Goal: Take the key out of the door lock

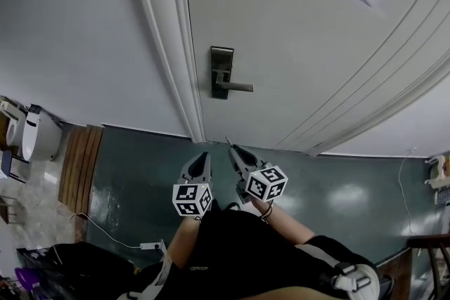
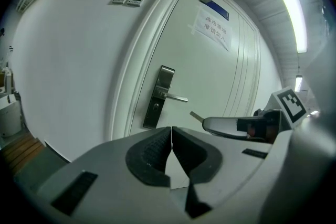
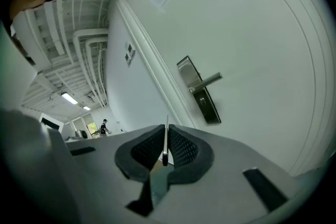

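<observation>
Key (image 2: 196, 116) pinched by right gripper (image 3: 166, 132) fingers, clear of lock (image 1: 221, 72); left gripper (image 2: 171, 132) fingers together

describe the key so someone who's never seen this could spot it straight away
Start at the white door and drop from its dark lock plate with the lever handle to the two grippers below. The key is the thin metal blade pinched edge-on in the right gripper, tip toward the door; the left gripper beside it is shut on nothing.
</observation>
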Tool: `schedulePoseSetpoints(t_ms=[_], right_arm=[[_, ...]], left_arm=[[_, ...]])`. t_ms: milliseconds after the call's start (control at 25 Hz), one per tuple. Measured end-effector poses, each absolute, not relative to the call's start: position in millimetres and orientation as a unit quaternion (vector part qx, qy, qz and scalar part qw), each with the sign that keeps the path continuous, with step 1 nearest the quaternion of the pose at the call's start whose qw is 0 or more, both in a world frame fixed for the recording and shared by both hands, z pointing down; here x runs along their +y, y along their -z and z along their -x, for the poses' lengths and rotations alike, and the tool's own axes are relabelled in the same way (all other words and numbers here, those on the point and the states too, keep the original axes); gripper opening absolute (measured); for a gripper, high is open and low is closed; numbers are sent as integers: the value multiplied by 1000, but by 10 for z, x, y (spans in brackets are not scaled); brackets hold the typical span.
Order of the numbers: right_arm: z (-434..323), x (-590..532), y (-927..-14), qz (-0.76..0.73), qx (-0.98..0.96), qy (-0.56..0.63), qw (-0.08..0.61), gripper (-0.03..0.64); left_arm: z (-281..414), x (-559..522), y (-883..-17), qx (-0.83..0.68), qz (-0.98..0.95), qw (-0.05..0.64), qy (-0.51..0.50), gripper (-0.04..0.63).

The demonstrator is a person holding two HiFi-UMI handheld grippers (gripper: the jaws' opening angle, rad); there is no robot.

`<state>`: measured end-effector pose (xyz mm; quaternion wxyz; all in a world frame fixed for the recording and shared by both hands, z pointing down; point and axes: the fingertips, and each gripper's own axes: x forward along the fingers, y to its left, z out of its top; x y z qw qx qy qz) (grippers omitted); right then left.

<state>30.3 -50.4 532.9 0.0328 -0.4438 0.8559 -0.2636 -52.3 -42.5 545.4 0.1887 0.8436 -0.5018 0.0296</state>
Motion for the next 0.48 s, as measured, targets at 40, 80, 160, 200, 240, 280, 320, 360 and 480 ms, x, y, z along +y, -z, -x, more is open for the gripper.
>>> schedulePoseSetpoints(t_ms=[40, 80, 160, 200, 240, 280, 320, 360, 480], right_arm=[[-306, -521, -5260, 447, 859, 248, 28, 31], [-312, -542, -5191, 450, 862, 234, 25, 31], [-322, -591, -5044, 457, 867, 201, 20, 31], [-321, -614, -4968, 460, 869, 182, 17, 31], [-315, -637, -4894, 463, 871, 163, 14, 31], [-305, -659, -4822, 466, 873, 145, 10, 31], [-291, -681, -4754, 467, 875, 129, 7, 31], [-272, -706, -4687, 467, 877, 116, 5, 31], [-209, -789, -4500, 467, 880, 85, 3, 31]], left_arm=[[513, -444, -5417, -501, -845, 186, -27, 25], [504, -465, -5371, -500, -846, 183, -23, 25], [500, -514, -5260, -498, -849, 174, -14, 25], [508, -538, -5199, -498, -851, 169, -10, 25], [522, -559, -5136, -498, -851, 165, -5, 25], [540, -580, -5069, -497, -852, 162, 0, 25], [557, -600, -4996, -497, -853, 158, 6, 25], [574, -623, -4916, -497, -854, 152, 12, 25], [624, -706, -4678, -496, -858, 130, 26, 25]])
